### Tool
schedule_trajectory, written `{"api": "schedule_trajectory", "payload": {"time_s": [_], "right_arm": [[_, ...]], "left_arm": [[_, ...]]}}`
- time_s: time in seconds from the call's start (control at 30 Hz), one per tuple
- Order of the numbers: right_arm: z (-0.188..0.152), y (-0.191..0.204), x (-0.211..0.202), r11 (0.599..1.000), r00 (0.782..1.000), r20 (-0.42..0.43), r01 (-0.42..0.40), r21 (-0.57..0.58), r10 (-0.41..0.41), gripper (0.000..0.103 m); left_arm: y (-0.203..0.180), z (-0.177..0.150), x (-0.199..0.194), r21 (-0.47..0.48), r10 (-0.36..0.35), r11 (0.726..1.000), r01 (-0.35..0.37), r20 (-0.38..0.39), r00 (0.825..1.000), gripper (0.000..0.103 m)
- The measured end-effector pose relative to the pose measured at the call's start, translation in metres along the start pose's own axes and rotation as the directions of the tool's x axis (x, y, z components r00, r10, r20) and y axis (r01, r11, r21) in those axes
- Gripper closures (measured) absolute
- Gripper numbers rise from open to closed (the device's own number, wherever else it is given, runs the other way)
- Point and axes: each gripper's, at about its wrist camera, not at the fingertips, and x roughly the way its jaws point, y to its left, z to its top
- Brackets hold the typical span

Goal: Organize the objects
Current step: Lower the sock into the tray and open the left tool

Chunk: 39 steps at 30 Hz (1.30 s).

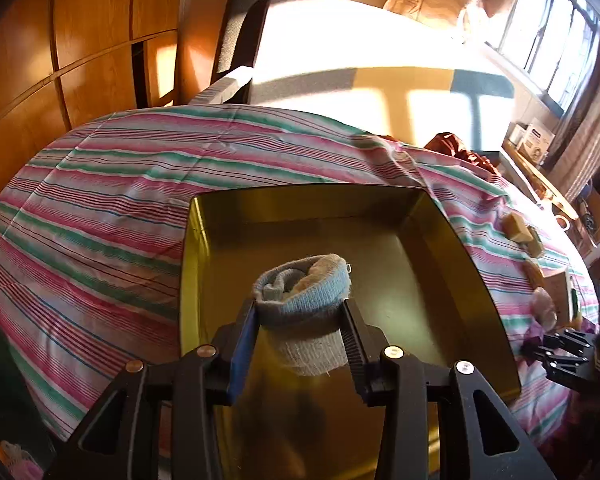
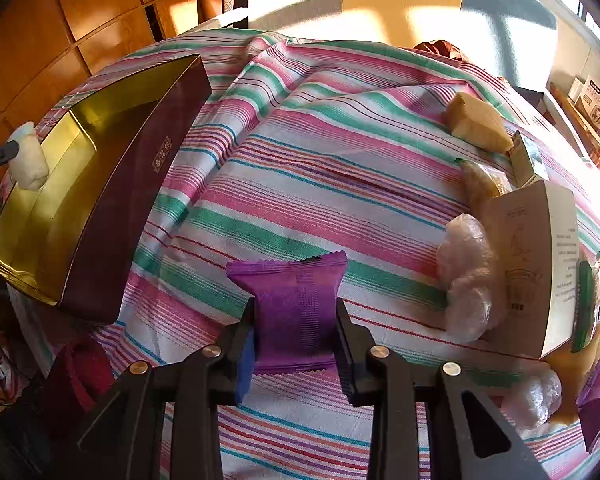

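My left gripper [image 1: 302, 322] clamps a rolled sock [image 1: 303, 292] over the gold tin [image 1: 452, 240]; my right gripper [image 2: 296, 326] pinches a purple snack packet [image 2: 296, 300], tin at ten o'clock.

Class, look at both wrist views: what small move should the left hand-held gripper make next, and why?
Probably lower and release. The left hand-held gripper grips the rolled blue-grey sock above the gold-lined rectangular tin box, whose floor beneath looks bare. The right hand-held gripper holds a purple foil packet over the cloth.

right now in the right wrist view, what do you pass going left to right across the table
rolled sock in the left tool → gold box → purple packet in the right tool → clear plastic bundle → white carton
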Motion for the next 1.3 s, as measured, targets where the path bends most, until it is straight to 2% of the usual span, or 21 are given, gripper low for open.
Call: {"api": "schedule_trajectory", "payload": {"time_s": [0.1,0.3,0.4,0.43,0.57,0.73,0.87,1.0,1.3], "right_arm": [[0.000,0.000,0.000,1.000,1.000,0.000,0.000,-0.001,0.000,0.070],[0.000,-0.001,0.000,1.000,1.000,0.000,-0.005,0.003,0.005,0.070],[0.000,0.000,0.001,1.000,1.000,0.000,-0.007,0.005,0.007,0.070],[0.000,-0.001,0.001,1.000,1.000,0.000,-0.008,0.007,0.008,0.070],[0.002,-0.001,0.003,1.000,1.000,0.000,-0.006,0.009,0.006,0.070],[0.002,0.000,0.005,1.000,1.000,-0.010,0.009,-0.005,-0.009,0.070],[0.001,-0.001,0.005,1.000,1.000,-0.010,0.014,-0.008,-0.015,0.070],[0.001,-0.001,0.006,1.000,1.000,-0.008,0.022,-0.012,-0.022,0.070],[0.002,0.002,0.006,0.999,0.999,-0.005,0.039,-0.023,-0.039,0.070]], "left_arm": [[0.012,0.016,0.021,-0.004,0.062,0.998,-0.062,-0.009,0.998,0.061],[0.025,0.045,0.057,-0.004,0.130,0.991,-0.130,-0.043,0.991,0.061],[0.031,0.052,0.069,-0.018,0.149,0.988,-0.151,-0.055,0.987,0.055],[0.031,0.055,0.071,-0.020,0.151,0.988,-0.152,-0.054,0.987,0.049],[0.028,0.061,0.061,-0.008,0.173,0.985,-0.173,0.007,0.985,0.039],[0.028,0.054,0.038,-0.035,0.171,0.985,-0.169,0.055,0.984,0.038],[0.020,0.036,0.015,-0.042,0.190,0.982,-0.187,0.090,0.978,0.038],[0.008,0.014,-0.009,-0.038,0.206,0.978,-0.203,0.120,0.971,0.032],[-0.008,-0.024,-0.053,-0.077,0.201,0.979,-0.191,0.161,0.966,0.026]]}}
